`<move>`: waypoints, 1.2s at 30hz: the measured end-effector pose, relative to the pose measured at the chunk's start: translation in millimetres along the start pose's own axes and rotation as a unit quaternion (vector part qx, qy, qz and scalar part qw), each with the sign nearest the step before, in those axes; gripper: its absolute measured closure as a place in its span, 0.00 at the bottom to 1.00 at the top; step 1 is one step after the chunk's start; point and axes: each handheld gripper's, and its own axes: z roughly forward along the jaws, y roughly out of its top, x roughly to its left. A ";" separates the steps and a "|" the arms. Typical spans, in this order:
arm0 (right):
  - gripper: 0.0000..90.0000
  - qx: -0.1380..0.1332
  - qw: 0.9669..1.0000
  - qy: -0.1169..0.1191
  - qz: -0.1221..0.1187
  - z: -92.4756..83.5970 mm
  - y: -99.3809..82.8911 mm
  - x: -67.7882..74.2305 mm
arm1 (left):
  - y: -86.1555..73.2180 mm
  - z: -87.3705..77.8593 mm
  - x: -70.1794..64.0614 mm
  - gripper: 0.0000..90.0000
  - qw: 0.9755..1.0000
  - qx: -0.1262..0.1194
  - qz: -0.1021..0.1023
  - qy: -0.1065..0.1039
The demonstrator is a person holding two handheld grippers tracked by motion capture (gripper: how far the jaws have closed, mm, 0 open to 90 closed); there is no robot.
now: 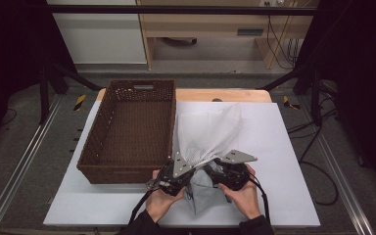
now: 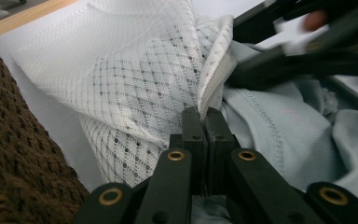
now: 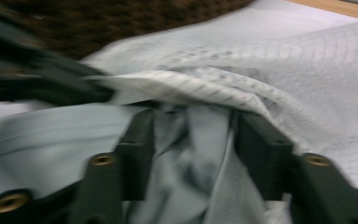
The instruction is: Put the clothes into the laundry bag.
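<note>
Wicker basket (image 1: 127,132) holds nothing; left gripper (image 2: 204,116) clamps mesh bag (image 1: 210,132), right gripper (image 3: 191,135) apart around grey cloth (image 3: 200,177).

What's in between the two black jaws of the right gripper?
In the right gripper view, bunched pale blue-grey cloth lies between the right gripper's parted jaws, under the white mesh bag's edge.

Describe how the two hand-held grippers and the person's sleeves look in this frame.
Both the left gripper and the right gripper are black, each topped by a grey three-cornered plate. Their flat black jaw arms carry brass-coloured rivets, as on the left gripper's arms. A black cable trails from the left one toward the person. The sleeves are dark.
</note>
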 end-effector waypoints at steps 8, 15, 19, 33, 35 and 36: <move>0.34 -0.020 0.998 0.054 -0.017 -26.8 -9.7 9.5 | 0.5 2.8 -0.5 0.99 1.000 -0.011 -0.003 0.005; 0.59 0.048 0.998 0.020 -0.045 25.2 -20.0 19.9 | 2.0 -1.4 -0.3 0.99 1.000 -0.019 -0.012 -0.008; 0.82 0.043 0.999 0.010 -0.026 26.1 -14.5 18.1 | 6.1 -6.8 -3.9 0.99 0.999 -0.029 -0.009 -0.017; 0.74 0.011 0.993 -0.109 0.037 38.3 -11.5 -4.6 | -3.1 3.2 -7.6 0.99 1.000 0.004 -0.003 -0.022; 0.63 0.007 0.996 -0.083 0.035 29.2 -11.7 -5.4 | -6.1 7.9 -5.8 0.98 1.000 0.008 -0.005 -0.020; 0.56 0.004 0.997 -0.071 0.034 23.8 -12.1 -5.1 | -7.1 9.7 -5.2 0.98 1.000 0.010 -0.006 -0.018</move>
